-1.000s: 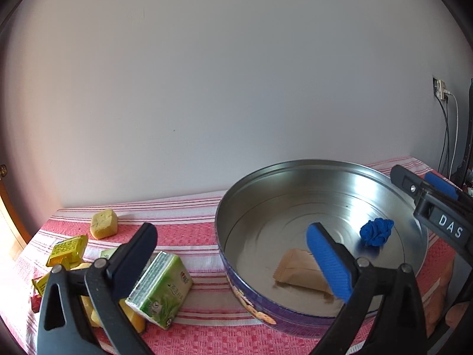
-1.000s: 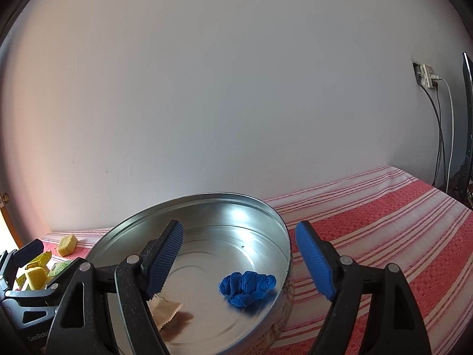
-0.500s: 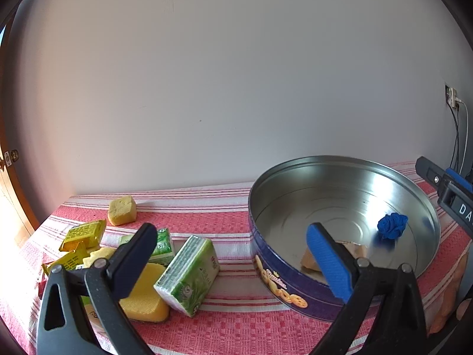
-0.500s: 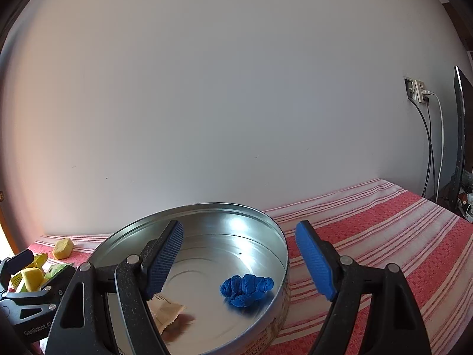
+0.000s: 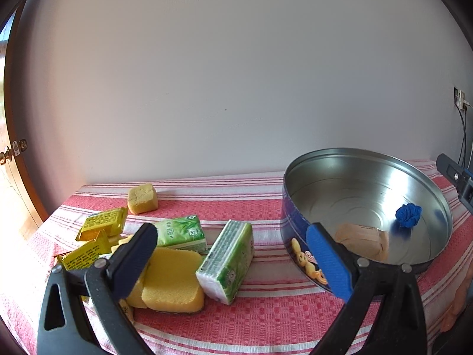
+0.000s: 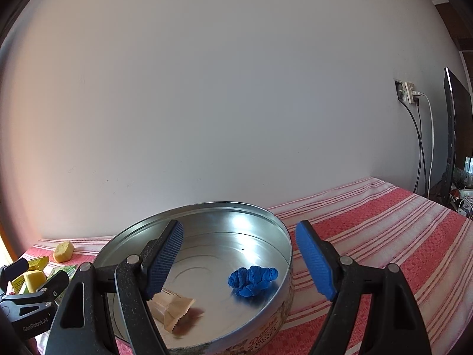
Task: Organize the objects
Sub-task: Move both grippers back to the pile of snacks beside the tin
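Holding both tools over a surface (image 5: 266, 319) with a red-and-white striped cloth. Our left hand-held gripper (image 5: 233, 254) is spread wide with nothing between its fingers, hovering above a clutter of items. Under it: a yellow sponge (image 5: 173, 281) near the left finger, a green tissue pack (image 5: 227, 261) standing on edge just beside the sponge, a second green tissue pack (image 5: 181, 233) lying flat behind them, and yellow sachets (image 5: 102, 224) bunched at the far left. A small yellow sponge cube (image 5: 142, 198) sits apart, close to the wall.

Our right hand-held gripper (image 6: 239, 259) is also spread wide and empty, above the round metal tin (image 6: 283, 242). The tin stands to the right of the clutter. Inside it we see a blue crumpled cloth (image 6: 252, 279) near the right wall and a beige snack packet (image 6: 173, 306) lying flat on the bottom, partly hidden by the left finger. From the left wrist view the tin's outer wall is dark blue with cartoon print. A wall socket (image 6: 409, 91) with cables hangs on the wall at the right.
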The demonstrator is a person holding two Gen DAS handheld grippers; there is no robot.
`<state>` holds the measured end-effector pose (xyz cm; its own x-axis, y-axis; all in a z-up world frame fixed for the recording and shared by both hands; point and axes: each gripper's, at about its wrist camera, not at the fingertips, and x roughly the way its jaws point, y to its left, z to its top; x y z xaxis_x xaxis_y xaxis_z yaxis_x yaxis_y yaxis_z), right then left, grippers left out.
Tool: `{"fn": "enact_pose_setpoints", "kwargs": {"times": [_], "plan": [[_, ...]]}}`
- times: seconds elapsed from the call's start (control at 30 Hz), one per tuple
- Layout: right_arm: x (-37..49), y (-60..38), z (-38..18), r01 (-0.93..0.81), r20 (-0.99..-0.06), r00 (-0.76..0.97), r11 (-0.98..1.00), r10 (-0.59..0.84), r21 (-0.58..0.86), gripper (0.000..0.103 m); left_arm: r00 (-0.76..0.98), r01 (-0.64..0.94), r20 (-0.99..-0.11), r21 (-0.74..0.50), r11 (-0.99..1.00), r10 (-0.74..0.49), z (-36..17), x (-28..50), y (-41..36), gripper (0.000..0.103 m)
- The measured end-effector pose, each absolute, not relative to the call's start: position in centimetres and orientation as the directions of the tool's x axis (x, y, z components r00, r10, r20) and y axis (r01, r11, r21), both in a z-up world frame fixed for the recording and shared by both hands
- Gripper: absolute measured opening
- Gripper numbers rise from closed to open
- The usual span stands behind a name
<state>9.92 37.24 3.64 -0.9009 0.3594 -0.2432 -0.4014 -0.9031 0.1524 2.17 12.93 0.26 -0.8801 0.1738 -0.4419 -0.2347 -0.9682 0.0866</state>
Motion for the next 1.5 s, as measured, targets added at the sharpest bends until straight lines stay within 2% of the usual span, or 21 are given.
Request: {"fn": "enact_pose_setpoints", "kwargs": {"times": [0.23,0.5,0.9,1.13,1.33,1.4,1.47,1.5], "plan": [[10.5,34.3,3.5,-0.342,-0.24,-0.922,-0.929,0.302,0.143,0.08,-0.879,-0.202,-0.456,0.091,-0.975,0.14,-0.3,1.7,10.0,0.102],[10.1,28.6,3.3,-0.23,-0.259,-0.945,-0.969,0.201,0.087,0.08,-0.868,-0.178,-0.477,0.039,-0.983,0.138,-0.3,1.3,5.3,0.102],[7.2,21.3,2.2,-0.074,-0.403,-0.915,-0.986,0.007,0.151,0.08,-0.746,-0.133,-0.648,-0.081,-0.988,0.154,-2.6,-1.4,0.0,0.102],[5.1,19.3,1.6,-0.055,-0.444,-0.895,-0.977,-0.043,0.205,0.08,-0.702,-0.066,-0.705,-0.077,-0.995,0.101,-3.8,-2.1,-1.5,0.102],[2.1,18.1,0.7,-0.047,-0.501,-0.861,-0.968,-0.086,0.248,0.08,-0.69,-0.071,-0.71,-0.128,-0.989,0.141,-4.1,-2.4,-2.7,0.09],[1.4,17.8,0.5,-0.063,-0.516,-0.853,-0.967,-0.075,0.245,0.08,-0.693,-0.09,-0.702,-0.14,-0.986,0.163,-4.1,-2.3,-2.6,0.08],[0.6,17.7,0.3,-0.08,-0.535,-0.842,-0.964,-0.07,0.252,0.08,-0.688,-0.128,-0.697,-0.159,-0.979,0.203,-4.1,-2.2,-2.4,0.063],[0.2,17.8,0.2,-0.085,-0.544,-0.836,-0.961,-0.074,0.262,0.08,-0.682,-0.149,-0.696,-0.168,-0.974,0.224,-4.1,-2.2,-2.2,0.06]]}}
